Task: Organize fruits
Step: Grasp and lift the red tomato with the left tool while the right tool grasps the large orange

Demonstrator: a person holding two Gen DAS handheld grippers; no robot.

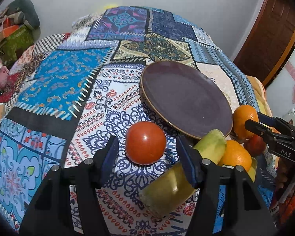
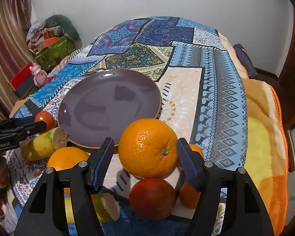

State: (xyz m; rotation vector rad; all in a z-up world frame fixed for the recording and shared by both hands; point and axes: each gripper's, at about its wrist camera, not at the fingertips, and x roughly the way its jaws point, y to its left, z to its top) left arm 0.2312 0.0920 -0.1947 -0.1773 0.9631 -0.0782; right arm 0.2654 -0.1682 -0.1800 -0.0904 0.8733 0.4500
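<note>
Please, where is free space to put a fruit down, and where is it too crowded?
The purple plate is bare. The cloth left of the plate and beyond the tomato is open too. Crowded: near the plate's front rim, where oranges, the red apple and cane pieces cluster.

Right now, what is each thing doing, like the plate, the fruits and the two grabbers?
Purple plate: flat on the cloth, nothing on it.
Tomato: on the cloth, between the open fingers of the left gripper, not squeezed.
Big orange: between the open fingers of the right gripper, atop other fruit.
Red apple: under the big orange.
Cut sugarcane piece: lying beside the plate.
</note>
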